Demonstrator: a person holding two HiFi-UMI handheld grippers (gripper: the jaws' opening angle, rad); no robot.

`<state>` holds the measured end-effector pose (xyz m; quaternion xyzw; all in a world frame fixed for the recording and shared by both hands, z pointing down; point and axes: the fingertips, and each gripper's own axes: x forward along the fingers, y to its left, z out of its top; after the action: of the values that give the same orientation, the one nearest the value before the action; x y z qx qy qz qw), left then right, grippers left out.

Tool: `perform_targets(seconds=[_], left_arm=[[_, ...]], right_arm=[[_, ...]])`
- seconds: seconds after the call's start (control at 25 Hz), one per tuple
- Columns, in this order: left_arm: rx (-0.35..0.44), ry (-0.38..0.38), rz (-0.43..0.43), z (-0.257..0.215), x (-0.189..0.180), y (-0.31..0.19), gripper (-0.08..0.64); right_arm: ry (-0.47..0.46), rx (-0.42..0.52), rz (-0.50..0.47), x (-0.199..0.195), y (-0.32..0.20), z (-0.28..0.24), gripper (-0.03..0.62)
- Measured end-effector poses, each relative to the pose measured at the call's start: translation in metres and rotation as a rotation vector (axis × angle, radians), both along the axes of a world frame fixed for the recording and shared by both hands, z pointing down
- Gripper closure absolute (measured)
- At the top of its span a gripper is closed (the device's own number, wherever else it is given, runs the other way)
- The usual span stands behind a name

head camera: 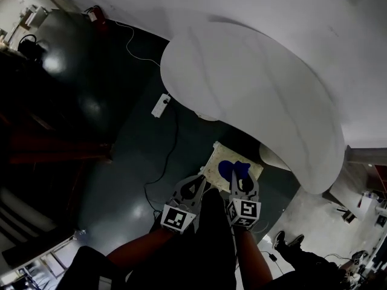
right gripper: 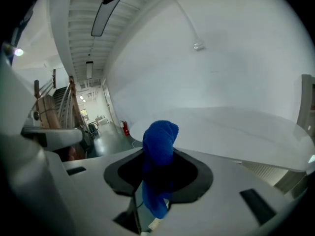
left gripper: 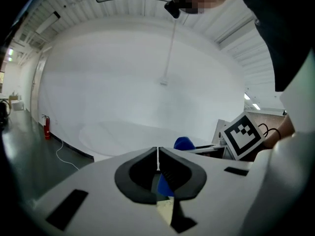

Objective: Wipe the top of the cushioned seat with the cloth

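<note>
Over the cushioned seat, a pale square pad low on the dark floor, the person holds both grippers side by side. The right gripper has its jaws clamped on the blue cloth. A bunched wad stands out past the tips and a shorter tail hangs beneath them. In the head view the cloth lies over the middle of the seat, but whether it touches the pad cannot be told. The left gripper has its jaws pressed together with nothing between them, and it hovers just beside the seat's near edge.

Both gripper views look out at the curved white backdrop rather than down, so the right gripper probably needs to tip forward until the wad lies flat on the cushion. A good wipe would press lightly and sweep in overlapping passes from one edge to the other. The tips themselves should stay off the padding. The grip looks narrow, so dragging too hard could pull the cloth free. The left gripper could steady the seat's edge if it slides.
</note>
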<state>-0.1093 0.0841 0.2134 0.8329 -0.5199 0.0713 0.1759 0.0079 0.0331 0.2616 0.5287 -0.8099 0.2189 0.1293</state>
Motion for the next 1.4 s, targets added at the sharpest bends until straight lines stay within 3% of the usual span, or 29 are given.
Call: perform_targets(seconds=[0.16, 0.36, 0.52, 0.72, 0.88, 1.08, 1.24, 1.4], left_arm=[[-0.071, 0.034, -0.008, 0.021, 0.009, -0.015, 0.537], [-0.057, -0.014, -0.002, 0.061, -0.004, -0.039, 0.537], [-0.095, 0.023, -0.033, 0.089, -0.009, -0.046, 0.537], [-0.148, -0.01, 0.02, 0.132, -0.034, -0.052, 0.537], [-0.128, -0.02, 0.026, 0.155, -0.042, -0.064, 0.537], [-0.105, -0.009, 0.025, 0.192, -0.028, -0.075, 0.537], [-0.048, 0.001, 0.105, 0.204, -0.01, -0.072, 0.538], [-0.107, 0.009, 0.161, 0.222, 0.002, -0.066, 0.538]], right_arm=[[-0.023, -0.085, 0.052, 0.012, -0.021, 0.035, 0.448], [0.01, -0.107, 0.063, -0.006, -0.043, 0.086, 0.448], [0.043, -0.156, 0.053, -0.011, -0.05, 0.122, 0.448], [0.037, -0.205, 0.062, -0.025, -0.057, 0.178, 0.448], [0.042, -0.238, 0.073, -0.027, -0.063, 0.215, 0.448], [0.055, -0.241, 0.061, -0.026, -0.073, 0.257, 0.448], [0.058, -0.249, 0.031, -0.039, -0.074, 0.293, 0.448], [0.111, -0.295, 0.025, -0.033, -0.074, 0.339, 0.448]])
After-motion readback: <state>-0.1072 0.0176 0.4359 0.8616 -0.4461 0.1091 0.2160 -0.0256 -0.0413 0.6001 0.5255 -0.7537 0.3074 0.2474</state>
